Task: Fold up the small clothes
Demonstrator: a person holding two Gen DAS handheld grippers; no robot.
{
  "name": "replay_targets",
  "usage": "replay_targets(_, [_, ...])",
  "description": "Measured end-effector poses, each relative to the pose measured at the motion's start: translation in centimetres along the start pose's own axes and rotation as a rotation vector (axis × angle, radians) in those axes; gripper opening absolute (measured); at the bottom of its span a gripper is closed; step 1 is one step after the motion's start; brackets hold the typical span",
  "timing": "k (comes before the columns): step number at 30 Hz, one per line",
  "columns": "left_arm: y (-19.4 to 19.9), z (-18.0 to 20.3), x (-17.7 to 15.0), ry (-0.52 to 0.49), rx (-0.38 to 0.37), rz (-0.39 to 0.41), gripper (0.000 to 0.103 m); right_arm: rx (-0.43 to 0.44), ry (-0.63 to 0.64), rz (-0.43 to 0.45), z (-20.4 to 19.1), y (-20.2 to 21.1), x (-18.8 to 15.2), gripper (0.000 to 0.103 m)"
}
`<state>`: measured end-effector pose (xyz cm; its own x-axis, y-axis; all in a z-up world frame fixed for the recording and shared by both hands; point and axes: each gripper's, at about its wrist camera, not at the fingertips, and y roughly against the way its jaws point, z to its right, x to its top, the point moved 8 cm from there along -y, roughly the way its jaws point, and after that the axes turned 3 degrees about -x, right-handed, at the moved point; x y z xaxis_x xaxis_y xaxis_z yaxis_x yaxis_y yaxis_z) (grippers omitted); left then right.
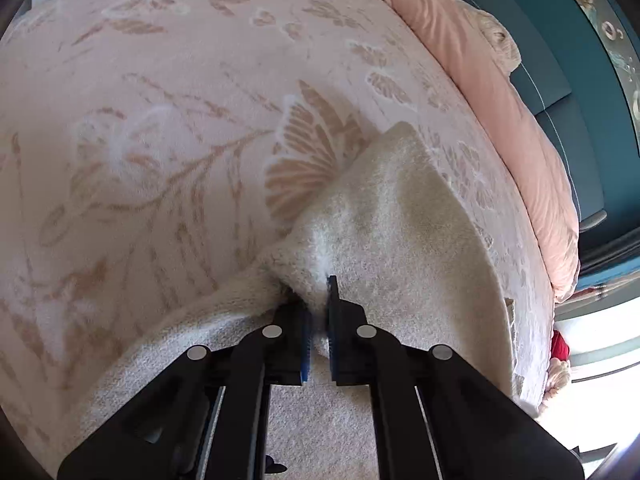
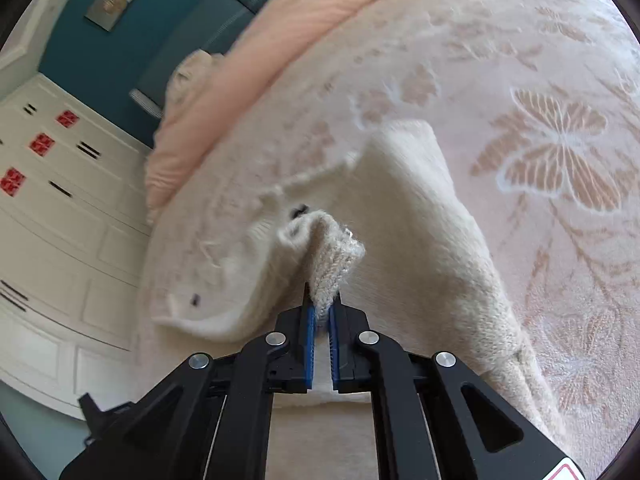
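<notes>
A cream knitted sweater [image 1: 400,232] lies on a pink bed blanket [image 1: 160,120] with butterfly and flower patterns. My left gripper [image 1: 318,300] is shut on a bunched fold of the sweater, which drapes away to the upper right. In the right wrist view the sweater [image 2: 420,220] spreads ahead, with small dark buttons on the left part. My right gripper [image 2: 322,304] is shut on a ribbed knit edge [image 2: 338,260] of the sweater that sticks up between the blue pads.
A peach duvet [image 1: 500,92] is bunched along the head of the bed against a teal headboard [image 1: 560,80]. White cabinets [image 2: 60,200] with red stickers stand beside the bed. The blanket [image 2: 560,80] stretches wide around the sweater.
</notes>
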<state>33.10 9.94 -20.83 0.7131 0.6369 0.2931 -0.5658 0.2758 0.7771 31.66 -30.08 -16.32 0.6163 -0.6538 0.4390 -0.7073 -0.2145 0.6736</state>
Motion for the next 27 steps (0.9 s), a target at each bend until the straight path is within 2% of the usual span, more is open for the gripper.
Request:
replay_targets(1, [-0.1, -0.2, 0.0, -0.006, 0.007, -0.001, 0.006, 0.003, 0.024, 0.028, -0.5, 0.4, 0.3, 0.005])
replay_targets(2, [-0.3, -0.4, 0.0, -0.002, 0.012, -0.008, 0.006, -0.041, 0.046, 0.003, 0.3, -0.6, 0.0, 0.005])
replay_targets(4, [-0.7, -0.8, -0.2, 0.003, 0.029, -0.019, 0.006, -0.159, 0.017, -0.138, 3.9, -4.4, -2.0, 0.005])
replay_targets(5, [-0.5, -0.7, -0.1, -0.002, 0.03, -0.016, 0.006, -0.131, -0.032, -0.149, 4.8, -4.6, -2.3, 0.005])
replay_targets(6, [-0.3, -0.6, 0.0, -0.01, 0.034, -0.014, 0.006, -0.09, -0.07, -0.121, 4.6, -3.6, -2.1, 0.005])
replay_targets(8, [-0.4, -0.6, 0.1, -0.029, 0.036, -0.017, 0.007, -0.031, -0.061, -0.058, 3.3, -1.9, -1.4, 0.005])
replay_targets(9, [-0.7, -0.8, 0.0, -0.04, 0.041, -0.022, 0.008, -0.073, -0.019, -0.067, 3.4, -2.1, -1.8, 0.005])
replay_targets(10, [-0.8, -0.9, -0.2, -0.05, 0.041, -0.022, 0.008, -0.122, 0.005, -0.119, 4.1, -3.0, -2.7, 0.006])
replay_targets(11, [-0.8, -0.8, -0.3, -0.066, 0.042, -0.017, 0.008, -0.136, 0.009, -0.162, 4.6, -3.5, -3.8, 0.006])
replay_targets(14, [0.6, 0.1, -0.7, -0.148, 0.046, -0.019, 0.011, -0.134, 0.042, -0.1, 3.3, -0.3, -3.8, 0.009])
replay_targets(17, [3.3, 0.0, -1.5, -0.24, 0.021, -0.031, 0.013, -0.211, 0.151, -0.063, 2.7, 4.5, -5.4, 0.014])
replay_targets(19, [5.3, -1.3, -2.7, -0.287, 0.034, -0.069, 0.021, -0.255, 0.217, -0.081, 3.2, 7.5, -7.6, 0.022])
replay_targets(21, [7.6, -3.1, -4.1, -0.311, 0.023, -0.104, 0.039, -0.309, 0.261, -0.091, 4.9, 11.0, -10.2, 0.051])
replay_targets(22, [8.8, -4.4, -4.8, -0.314, 0.027, -0.115, 0.045, -0.337, 0.271, -0.098, 5.9, 12.7, -11.6, 0.055])
replay_targets(24, [11.0, -7.2, -6.5, -0.309, 0.043, -0.137, 0.064, -0.362, 0.268, -0.124, 7.9, 15.6, -14.8, 0.06])
replay_targets(27, [13.3, -11.4, -9.6, -0.259, 0.068, -0.204, 0.071, -0.385, 0.228, -0.203, 11.2, 17.9, -19.8, 0.061])
